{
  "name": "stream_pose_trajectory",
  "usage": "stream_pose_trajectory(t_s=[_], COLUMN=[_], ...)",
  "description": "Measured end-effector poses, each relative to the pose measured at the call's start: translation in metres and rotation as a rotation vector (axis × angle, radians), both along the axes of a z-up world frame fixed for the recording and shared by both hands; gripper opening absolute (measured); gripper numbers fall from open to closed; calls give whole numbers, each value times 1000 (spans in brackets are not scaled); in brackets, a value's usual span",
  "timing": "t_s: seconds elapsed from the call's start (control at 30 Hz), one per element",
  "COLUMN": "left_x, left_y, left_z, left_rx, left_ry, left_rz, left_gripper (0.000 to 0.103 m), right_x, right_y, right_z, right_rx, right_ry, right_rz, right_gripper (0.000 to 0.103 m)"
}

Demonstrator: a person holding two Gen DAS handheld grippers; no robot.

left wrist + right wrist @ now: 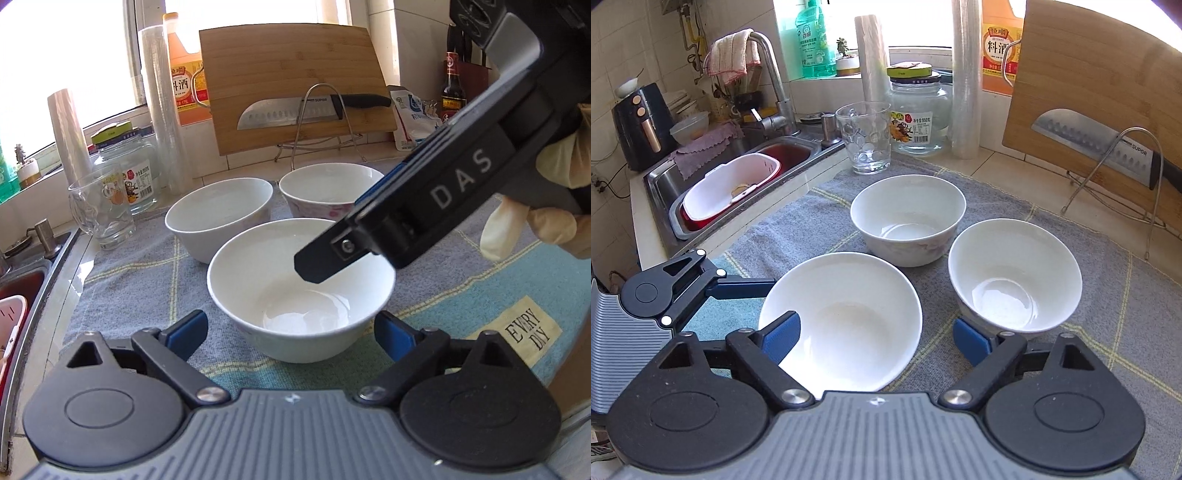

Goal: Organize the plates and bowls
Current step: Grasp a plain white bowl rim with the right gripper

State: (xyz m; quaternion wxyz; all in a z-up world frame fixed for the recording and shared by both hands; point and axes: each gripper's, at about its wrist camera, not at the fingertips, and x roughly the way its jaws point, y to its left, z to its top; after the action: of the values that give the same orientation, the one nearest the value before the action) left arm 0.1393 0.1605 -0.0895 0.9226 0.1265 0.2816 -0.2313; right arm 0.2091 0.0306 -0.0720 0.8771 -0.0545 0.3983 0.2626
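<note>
Three white bowls stand on a grey and blue towel. The nearest bowl sits between the blue pads of my left gripper, which is open; its left pad stands clear of the bowl's side and its right pad is close against it. In the right wrist view my right gripper is open too. Its left pad hangs over that same bowl's inside, and its right pad is beside the base of a second bowl. The third bowl stands behind them. One right finger hovers over the near bowl.
A drinking glass and a glass jar stand at the towel's far edge. A bamboo cutting board with a knife leans on a wire rack. The sink with a pink basin lies to the left. A gloved hand holds the right gripper.
</note>
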Motion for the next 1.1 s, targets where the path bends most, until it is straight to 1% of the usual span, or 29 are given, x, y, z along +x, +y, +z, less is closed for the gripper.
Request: stream_pose_trajectory(t_s=[0.1, 0.23, 0.33, 0.53, 0.63, 0.73, 0.93, 1.1], left_x=[1, 1, 1, 2, 3, 3, -4, -9], left_y=[1, 1, 0, 1, -1, -2, -9, -20], left_z=[0, 0, 1, 2, 3, 7, 16, 23], left_rx=[-9, -17, -15, -6, 0, -11, -3, -4], left_ry=[5, 10, 10, 18, 27, 39, 39, 41], left_rz=[-14, -29, -31, -38, -42, -50, -79, -121], left_gripper=[92, 87, 87, 87, 87, 87, 87, 87], right_x=[5, 10, 12, 12, 12, 9, -2, -14], right_y=[-1, -4, -5, -7, -8, -11, -25, -40], right_z=[-5, -8, -8, -7, -6, -3, 7, 13], right_rx=[4, 32, 43, 74, 75, 75, 109, 108], right_ry=[23, 57, 64, 85, 89, 89, 87, 78], right_rz=[-2, 2, 5, 4, 6, 2, -11, -32], right_gripper=[81, 71, 68, 67, 67, 67, 67, 67])
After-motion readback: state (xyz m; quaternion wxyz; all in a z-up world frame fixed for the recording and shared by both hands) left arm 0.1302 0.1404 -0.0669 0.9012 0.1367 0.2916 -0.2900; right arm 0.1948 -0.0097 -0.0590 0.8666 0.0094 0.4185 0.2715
